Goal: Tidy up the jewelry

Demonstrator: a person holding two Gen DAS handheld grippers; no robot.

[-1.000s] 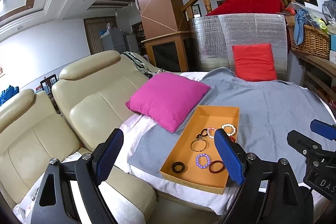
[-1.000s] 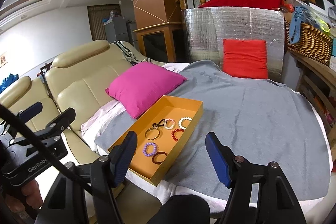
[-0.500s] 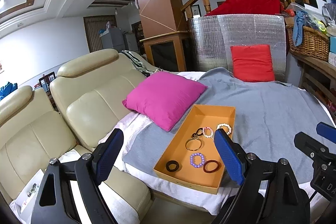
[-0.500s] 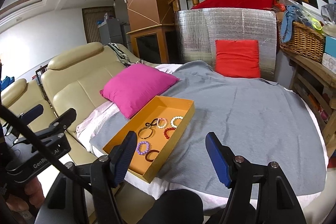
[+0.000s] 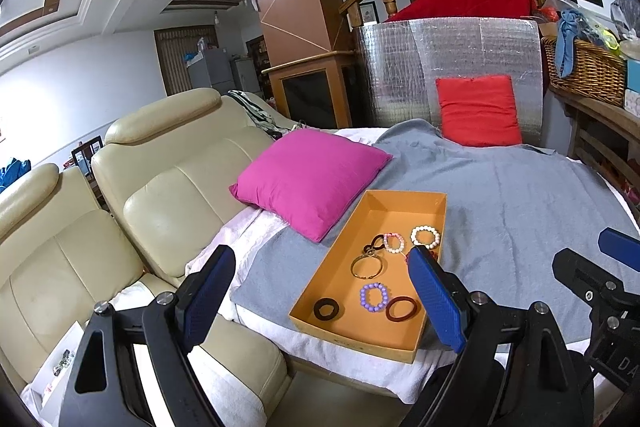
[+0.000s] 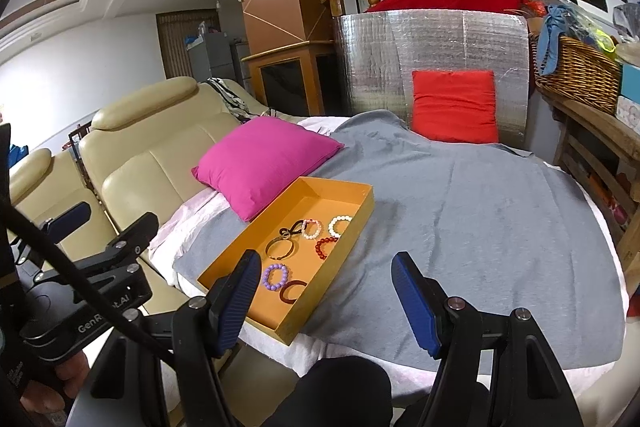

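Note:
An orange tray point(image 5: 394, 213) lies on the grey blanket point(image 5: 520, 207), near its front left corner. In the tray are a black ring point(image 5: 327, 309), a purple bead bracelet point(image 5: 374, 297), a dark red bangle point(image 5: 401, 309), a gold bangle point(image 5: 367, 265), a pink bead bracelet point(image 5: 392, 242) and a white one point(image 5: 425, 237). The right wrist view also shows a red bead bracelet point(image 6: 325, 246). My left gripper point(image 5: 320, 255) hangs open short of the tray, holding nothing. My right gripper point(image 6: 325, 261) is open and empty too, just right of the tray point(image 6: 320, 195).
A pink cushion point(image 5: 312, 179) touches the tray's far left side. A red cushion point(image 5: 478, 111) leans on a silver foil panel at the back. A cream leather sofa point(image 5: 160, 195) runs along the left. A wicker basket point(image 5: 584, 67) sits on a wooden shelf at the right.
Both views have drifted slightly. The tray and jewellery lie as before, and both grippers stay open and empty.

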